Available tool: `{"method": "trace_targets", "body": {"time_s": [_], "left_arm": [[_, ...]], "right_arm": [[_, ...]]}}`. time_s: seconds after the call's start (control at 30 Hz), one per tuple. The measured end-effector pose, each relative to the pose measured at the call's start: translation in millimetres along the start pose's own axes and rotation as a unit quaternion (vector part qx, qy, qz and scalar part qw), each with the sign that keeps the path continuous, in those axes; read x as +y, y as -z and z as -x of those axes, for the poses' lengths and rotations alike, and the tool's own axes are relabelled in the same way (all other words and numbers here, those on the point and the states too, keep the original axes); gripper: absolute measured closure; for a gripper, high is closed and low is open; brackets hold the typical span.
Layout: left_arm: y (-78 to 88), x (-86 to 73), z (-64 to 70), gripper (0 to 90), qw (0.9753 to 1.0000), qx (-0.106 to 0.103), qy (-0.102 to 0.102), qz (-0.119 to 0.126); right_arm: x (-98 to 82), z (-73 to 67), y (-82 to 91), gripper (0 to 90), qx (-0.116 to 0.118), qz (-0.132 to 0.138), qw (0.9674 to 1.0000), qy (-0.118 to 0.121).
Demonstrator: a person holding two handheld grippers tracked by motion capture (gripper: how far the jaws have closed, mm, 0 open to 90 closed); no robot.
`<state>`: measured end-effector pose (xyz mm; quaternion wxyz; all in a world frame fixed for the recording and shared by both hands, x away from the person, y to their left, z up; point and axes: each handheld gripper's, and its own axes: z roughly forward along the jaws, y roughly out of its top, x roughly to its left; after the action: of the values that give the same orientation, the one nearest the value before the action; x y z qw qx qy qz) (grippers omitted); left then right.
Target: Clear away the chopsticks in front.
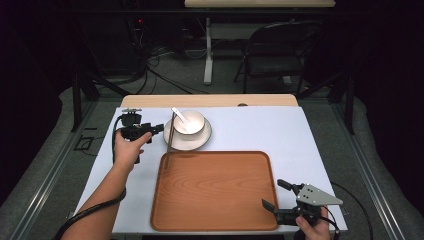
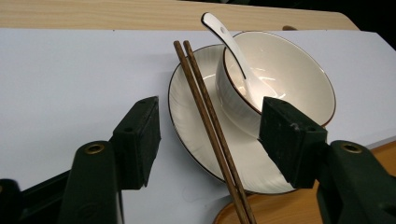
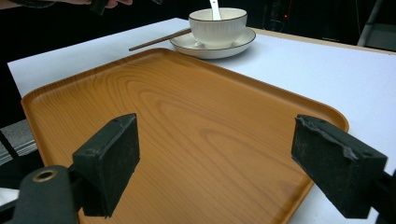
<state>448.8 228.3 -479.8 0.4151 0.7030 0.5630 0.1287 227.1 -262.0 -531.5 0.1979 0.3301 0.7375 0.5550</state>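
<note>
A white bowl (image 1: 191, 121) with a white spoon (image 1: 178, 114) in it stands on a white plate (image 1: 187, 142) at the table's far middle. Brown chopsticks (image 1: 170, 136) rest on the plate's left rim, and their near ends reach the wooden tray (image 1: 215, 190). My left gripper (image 1: 156, 131) hovers just left of the plate, open. In the left gripper view the chopsticks (image 2: 205, 116) run between the open jaws of that gripper (image 2: 212, 135), untouched, beside the bowl (image 2: 289, 74). My right gripper (image 1: 274, 195) is open at the tray's near right corner; nothing lies between its jaws (image 3: 224, 158) above the tray (image 3: 187, 116).
A white sheet (image 1: 260, 130) covers the table, with a wooden strip (image 1: 210, 100) along its far edge. A folding chair (image 1: 280, 50) and a desk leg (image 1: 208, 55) stand on the floor beyond. Cables trail off both grippers.
</note>
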Motion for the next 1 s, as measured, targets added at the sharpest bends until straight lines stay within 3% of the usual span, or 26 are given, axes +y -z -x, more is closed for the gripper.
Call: {"method": "trace_targets", "body": {"time_s": [0.3,0.5,0.7,0.83,1.0], "left_arm": [[-9.2,5.0,-6.2,46.5,0.9995,-0.004,0.025,-0.017],[-15.4,6.8,-5.6,52.9,0.9989,-0.002,0.031,-0.034],[-23.1,10.4,-1.5,63.8,0.9968,-0.006,0.054,-0.058],[-31.0,11.4,3.4,67.8,0.9954,-0.002,0.049,-0.082],[-40.3,10.8,5.2,70.5,0.9946,0.006,0.048,-0.092]], "right_arm": [[0.0,0.1,-0.1,15.2,0.001,0.000,1.0000,0.000],[0.1,0.2,-0.2,15.2,0.002,-0.001,1.0000,-0.001],[0.1,0.5,-0.3,15.2,0.002,-0.002,1.0000,-0.002],[0.0,0.8,-0.5,15.2,0.003,-0.002,1.0000,-0.003],[-0.1,1.2,-0.6,15.1,0.004,-0.001,1.0000,-0.003]]}}
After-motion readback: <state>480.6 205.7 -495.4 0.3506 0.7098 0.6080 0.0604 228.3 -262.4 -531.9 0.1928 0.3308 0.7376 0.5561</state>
